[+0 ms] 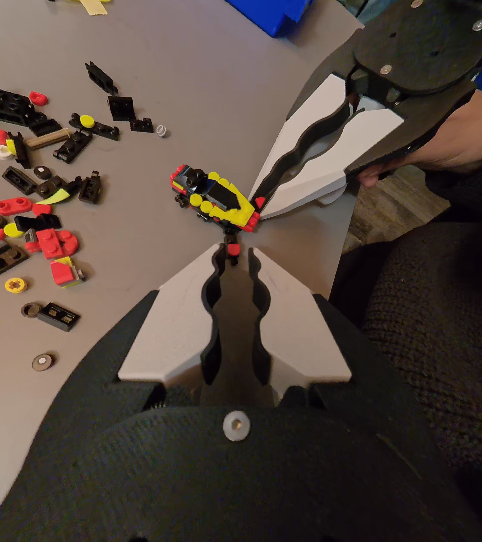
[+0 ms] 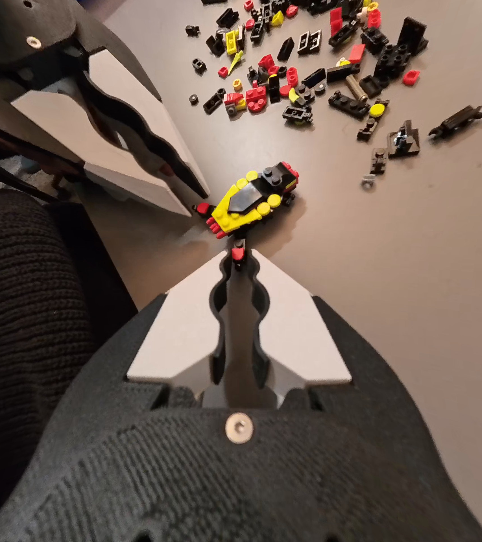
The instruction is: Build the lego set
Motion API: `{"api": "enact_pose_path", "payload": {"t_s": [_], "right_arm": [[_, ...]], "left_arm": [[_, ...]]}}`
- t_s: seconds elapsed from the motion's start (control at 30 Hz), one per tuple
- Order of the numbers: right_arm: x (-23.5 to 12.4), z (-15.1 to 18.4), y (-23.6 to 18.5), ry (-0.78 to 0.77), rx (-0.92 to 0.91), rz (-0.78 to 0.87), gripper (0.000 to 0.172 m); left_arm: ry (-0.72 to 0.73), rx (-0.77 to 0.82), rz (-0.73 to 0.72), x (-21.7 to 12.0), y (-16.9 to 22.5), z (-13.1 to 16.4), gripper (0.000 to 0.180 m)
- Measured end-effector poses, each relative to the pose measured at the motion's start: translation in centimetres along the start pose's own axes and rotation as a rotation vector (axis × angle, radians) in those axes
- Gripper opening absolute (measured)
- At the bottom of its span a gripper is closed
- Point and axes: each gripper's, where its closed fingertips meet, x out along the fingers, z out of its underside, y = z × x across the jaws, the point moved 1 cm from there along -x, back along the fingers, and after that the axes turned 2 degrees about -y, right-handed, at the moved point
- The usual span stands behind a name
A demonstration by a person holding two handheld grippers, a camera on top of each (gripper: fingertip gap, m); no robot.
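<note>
A small yellow, black and red brick model [image 1: 219, 199] lies on the grey table [image 1: 204, 88] near its edge; it also shows in the right wrist view [image 2: 248, 202]. My left gripper [image 1: 235, 250] is open. One red-tipped black side arm [image 1: 233, 249] of the model stands between its tips, next to the left pad, with a gap on the right side. My right gripper [image 2: 238, 255] is shut on the model's other red-tipped side arm [image 2: 238, 253]. The left wrist view shows that gripper [image 1: 258, 206] closed on this red tip [image 1: 260, 202].
Several loose black, red and yellow bricks [image 1: 28, 205] are scattered on the table; they also show in the right wrist view [image 2: 321, 73]. A blue box [image 1: 269, 14] stands at the far edge. The table edge [image 1: 345, 234] runs close by, with dark knitted fabric [image 1: 439, 322] beyond it. One gripper's finger ends stand about 4 centimeters off the other's.
</note>
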Motion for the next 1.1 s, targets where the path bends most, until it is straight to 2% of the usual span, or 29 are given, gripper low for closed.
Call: {"api": "enact_pose_path", "payload": {"t_s": [0.57,1.1], "right_arm": [[0.0,-0.6,-0.6,0.02,-0.051,0.003,0.009],[-1.0,-1.5,-1.5,0.09,-0.07,-0.012,0.008]], "left_arm": [[-0.057,-0.019,0.013,0.4,0.0,0.8,0.02],[-0.03,-0.115,0.074,0.5,0.2,0.5,0.007]]}}
